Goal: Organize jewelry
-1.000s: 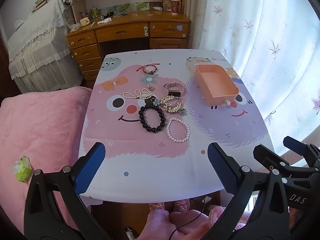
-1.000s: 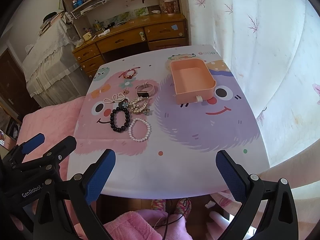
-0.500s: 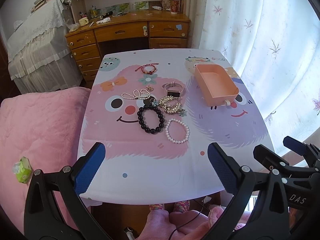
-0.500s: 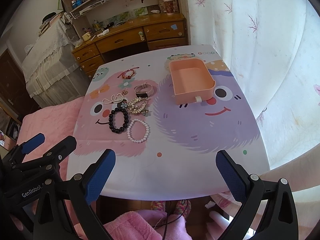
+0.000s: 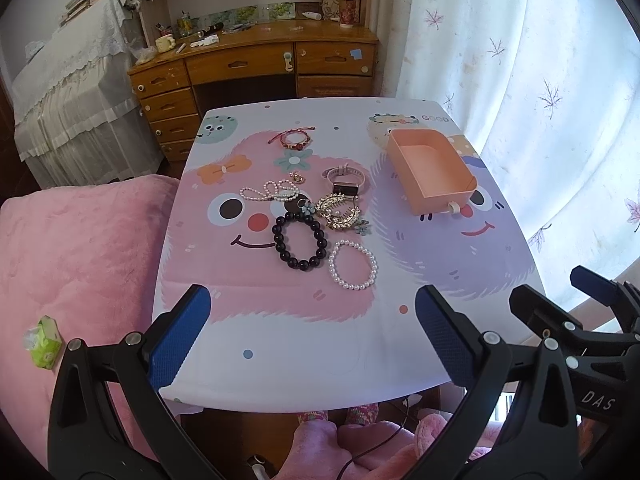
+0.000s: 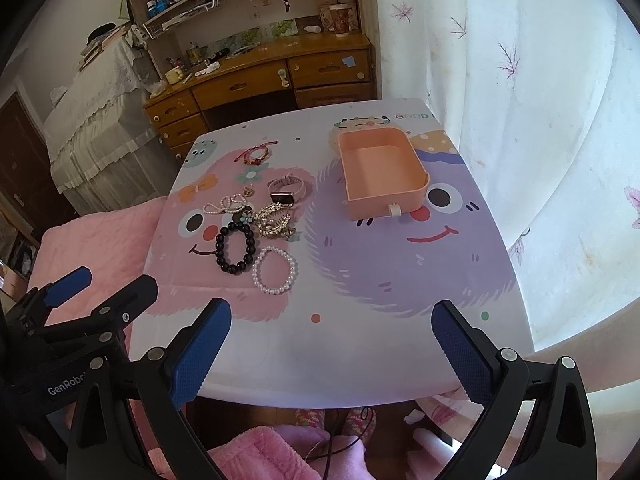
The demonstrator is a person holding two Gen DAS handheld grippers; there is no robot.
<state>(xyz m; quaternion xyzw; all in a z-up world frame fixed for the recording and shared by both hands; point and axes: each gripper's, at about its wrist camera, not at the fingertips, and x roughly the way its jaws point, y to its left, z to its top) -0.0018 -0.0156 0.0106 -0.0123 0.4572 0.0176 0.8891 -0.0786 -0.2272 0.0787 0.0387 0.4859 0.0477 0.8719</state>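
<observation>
Jewelry lies in a cluster on the cartoon-print table (image 5: 304,344): a white pearl bracelet (image 5: 353,265) (image 6: 274,270), a black bead bracelet (image 5: 299,241) (image 6: 235,247), gold hair clips (image 5: 338,210), a pink watch (image 5: 346,180), a pearl bow chain (image 5: 269,192) and a red cord bracelet (image 5: 293,139). An empty orange tray (image 5: 430,170) (image 6: 382,174) stands to the right of them. My left gripper (image 5: 312,338) and right gripper (image 6: 330,348) are both open and empty, held over the table's near edge, well short of the jewelry.
A pink blanket (image 5: 76,264) lies left of the table with a green packet (image 5: 44,343) on it. A wooden desk with drawers (image 5: 256,68) stands behind the table. A white curtain (image 5: 540,92) hangs on the right. The person's knees show under the near edge.
Both grippers have drawn slightly nearer to the table and its jewelry. Jaws stay open. Nothing on the table has moved.
</observation>
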